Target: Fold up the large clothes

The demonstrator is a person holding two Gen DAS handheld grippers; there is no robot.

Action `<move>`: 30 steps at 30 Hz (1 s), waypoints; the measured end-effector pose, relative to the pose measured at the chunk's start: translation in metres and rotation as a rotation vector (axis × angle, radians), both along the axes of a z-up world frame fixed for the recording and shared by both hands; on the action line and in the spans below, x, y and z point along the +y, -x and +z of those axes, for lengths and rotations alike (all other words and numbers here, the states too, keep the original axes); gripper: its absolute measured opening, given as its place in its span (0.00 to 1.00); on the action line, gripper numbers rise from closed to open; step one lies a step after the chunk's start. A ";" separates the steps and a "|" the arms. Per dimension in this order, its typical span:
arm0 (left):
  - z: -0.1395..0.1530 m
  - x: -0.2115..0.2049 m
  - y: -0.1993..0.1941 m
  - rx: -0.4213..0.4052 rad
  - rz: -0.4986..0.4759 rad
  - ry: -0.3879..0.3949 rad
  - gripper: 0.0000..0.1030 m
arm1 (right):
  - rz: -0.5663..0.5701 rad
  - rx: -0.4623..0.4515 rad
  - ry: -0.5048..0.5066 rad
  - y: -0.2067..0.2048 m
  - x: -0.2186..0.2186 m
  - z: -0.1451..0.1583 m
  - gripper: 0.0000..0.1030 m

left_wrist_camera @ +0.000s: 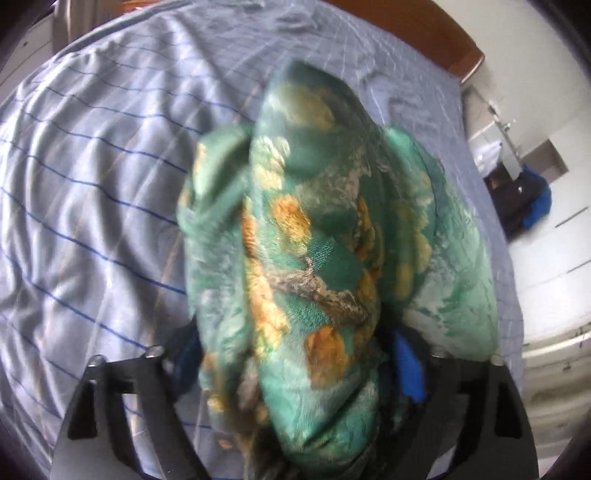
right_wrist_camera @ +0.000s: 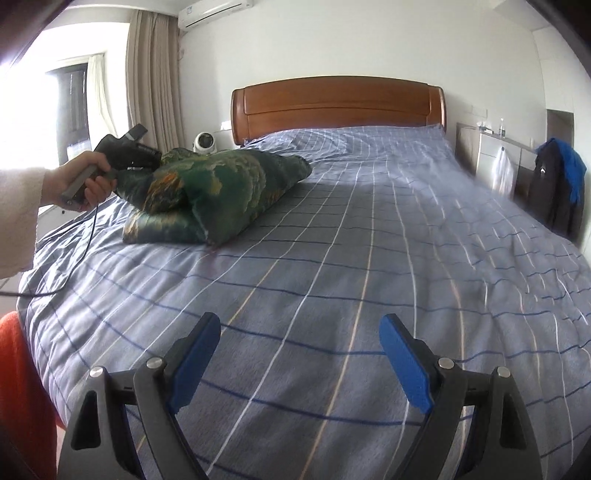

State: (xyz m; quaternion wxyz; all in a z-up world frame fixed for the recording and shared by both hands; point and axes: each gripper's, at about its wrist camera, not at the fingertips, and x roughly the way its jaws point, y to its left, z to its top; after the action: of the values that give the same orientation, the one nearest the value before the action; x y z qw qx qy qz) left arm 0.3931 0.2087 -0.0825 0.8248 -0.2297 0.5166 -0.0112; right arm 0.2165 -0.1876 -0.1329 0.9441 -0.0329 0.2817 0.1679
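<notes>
I look across my bed [right_wrist_camera: 369, 258], spread with a grey-blue sheet [right_wrist_camera: 424, 206] crossed by dark blue and white lines. At its far edge stands the brown wooden headboard [right_wrist_camera: 338, 105] against a plain white wall [right_wrist_camera: 369, 40]. An air conditioner [right_wrist_camera: 216, 11] hangs high on that wall, beige curtains [right_wrist_camera: 153, 81] beside it, and a bright window [right_wrist_camera: 55, 103] glares at the left. A pale cabinet [right_wrist_camera: 498, 162] lines the bed's right edge, with a dark and blue garment [right_wrist_camera: 559, 184] hanging near it.
</notes>
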 end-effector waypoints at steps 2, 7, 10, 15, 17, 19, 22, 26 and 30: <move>0.004 0.005 0.007 -0.008 0.012 -0.024 0.98 | 0.004 -0.001 0.000 0.002 0.001 0.000 0.85; -0.005 0.008 0.014 0.011 0.025 -0.012 0.98 | 0.009 0.019 -0.006 0.002 0.002 -0.005 0.85; -0.025 0.020 0.012 0.053 0.069 0.021 1.00 | 0.023 0.022 0.003 0.004 0.007 -0.005 0.85; -0.056 0.048 0.019 0.075 0.165 0.277 1.00 | 0.053 -0.003 0.026 0.017 0.015 0.001 0.85; -0.051 0.053 0.026 0.048 0.164 0.302 1.00 | 0.058 -0.006 0.024 0.024 0.014 0.002 0.85; -0.043 0.053 0.031 0.035 0.146 0.276 1.00 | 0.060 -0.004 0.026 0.029 0.013 0.001 0.85; -0.032 0.054 0.039 0.018 0.139 0.253 1.00 | 0.060 0.018 0.024 0.030 0.012 -0.005 0.85; -0.021 0.059 0.050 -0.014 0.158 0.263 0.99 | 0.065 0.014 0.014 0.030 0.014 -0.001 0.85; 0.003 0.052 0.065 -0.086 0.176 0.209 0.99 | 0.081 -0.023 0.031 0.040 0.019 0.007 0.85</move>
State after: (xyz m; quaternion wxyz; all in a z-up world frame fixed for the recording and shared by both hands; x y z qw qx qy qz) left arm 0.3277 0.2612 -0.0796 0.8156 -0.3581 0.4545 -0.0024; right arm 0.1765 -0.1690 -0.1264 0.9392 -0.0610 0.2718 0.2009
